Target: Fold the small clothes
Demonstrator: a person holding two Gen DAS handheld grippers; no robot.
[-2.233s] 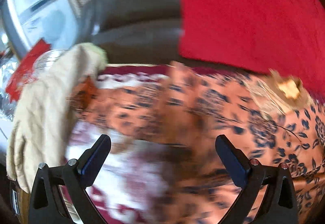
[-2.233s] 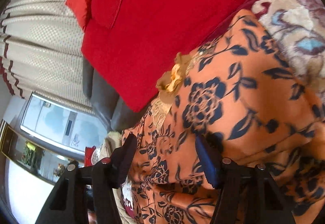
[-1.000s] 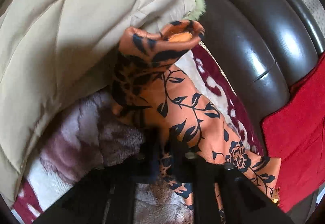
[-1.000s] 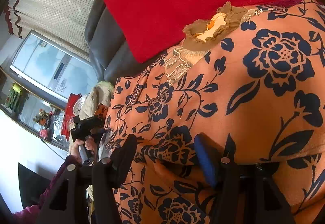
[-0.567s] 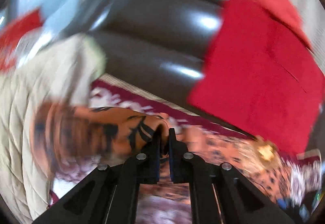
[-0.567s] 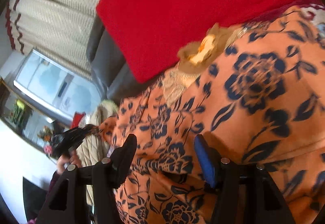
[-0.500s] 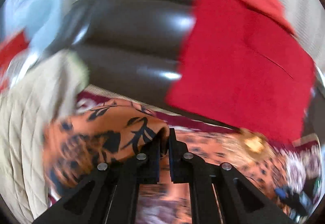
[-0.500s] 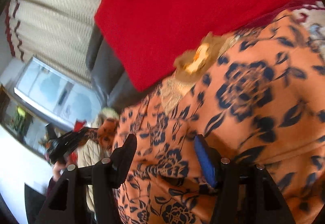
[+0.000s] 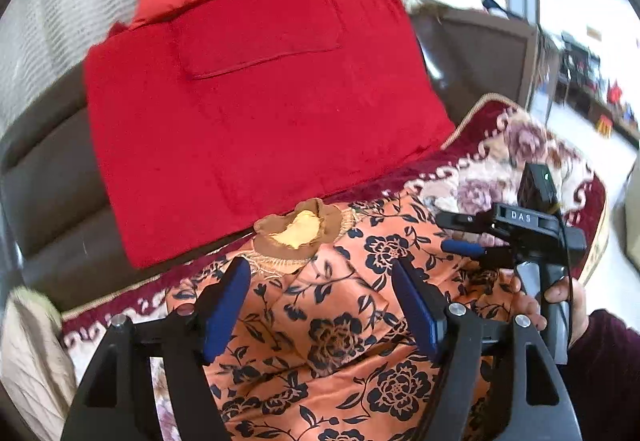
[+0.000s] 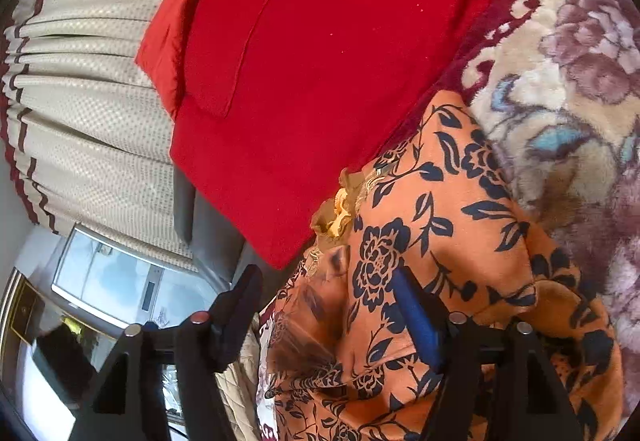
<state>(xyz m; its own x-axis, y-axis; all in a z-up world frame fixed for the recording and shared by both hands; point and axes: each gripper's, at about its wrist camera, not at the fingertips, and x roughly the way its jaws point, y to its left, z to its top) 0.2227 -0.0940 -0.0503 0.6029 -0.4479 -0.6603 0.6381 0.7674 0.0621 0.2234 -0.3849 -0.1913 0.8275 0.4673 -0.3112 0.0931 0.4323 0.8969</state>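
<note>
While the orange floral garment (image 9: 344, 325) lies spread on the patterned plush blanket (image 9: 516, 145) covering the sofa seat, both claws stand wide apart above it with nothing clamped. Left gripper (image 9: 320, 305): blue-padded jaws have just been opening and now stand well apart; only the cloth surface shows in the gap between them, pads not pressing on it. Right gripper (image 10: 324, 305): jaws have also just been opening further, wide apart; the garment (image 10: 432, 241) shows behind and under the right-hand pad, and contact there cannot be told. In the left wrist view the right gripper (image 9: 464, 235) appears at the right edge of the garment, its two fingers pointing across the cloth, held by a hand (image 9: 556, 305) in a dark red sleeve (image 9: 608, 369). The garment's brown collar with yellow lining (image 9: 300, 231) lies at the far edge of the cloth, just beside the lower edge of the red blanket (image 9: 260, 113) draped over the dark leather sofa back (image 9: 52, 169). A cream quilted jacket (image 9: 28, 361) sits at the left of the seat, beside the garment. Pale curtains (image 10: 88, 101) hang behind the sofa. In the right wrist view a fold of the garment near the left-hand finger is blurred.
</note>
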